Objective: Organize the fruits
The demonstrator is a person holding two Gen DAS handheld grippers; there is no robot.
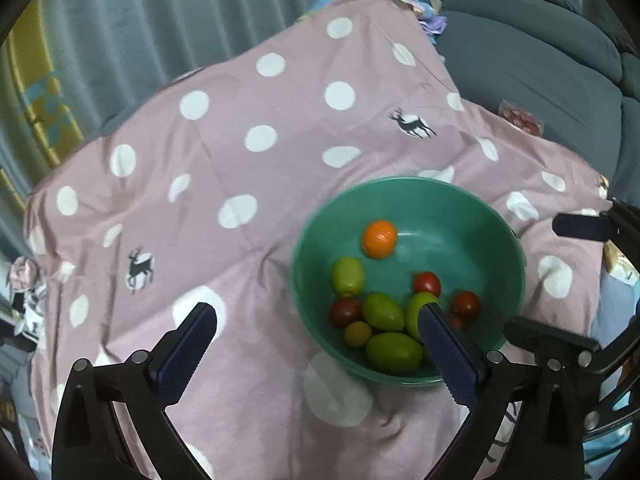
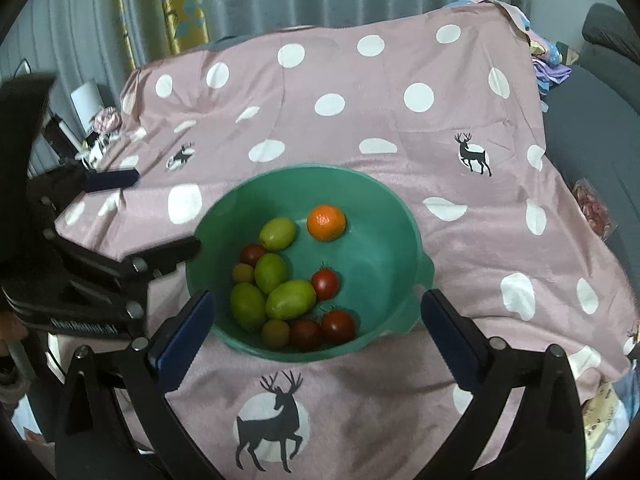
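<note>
Both tongs stand wide apart and empty — left tongs (image 1: pixel 316 332), right tongs (image 2: pixel 316 320). The green bowl (image 2: pixel 404 216) sits mid-desk on the pink dotted cloth (image 2: pixel 360 128). Inside, the orange (image 2: pixel 326 222) lies at 12 o'clock — limes (image 2: pixel 290 299) and tomatoes (image 2: pixel 325 284) cluster toward 7.

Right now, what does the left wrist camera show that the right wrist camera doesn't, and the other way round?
Only the left wrist view shows the grey sofa broadly, and the right gripper's finger at its right edge. Only the right wrist view shows the large deer print in front of the bowl, the yellow curtain strip, and the left gripper from the side, open. Both show the green bowl of fruit with one orange on the pink dotted cloth.
</note>
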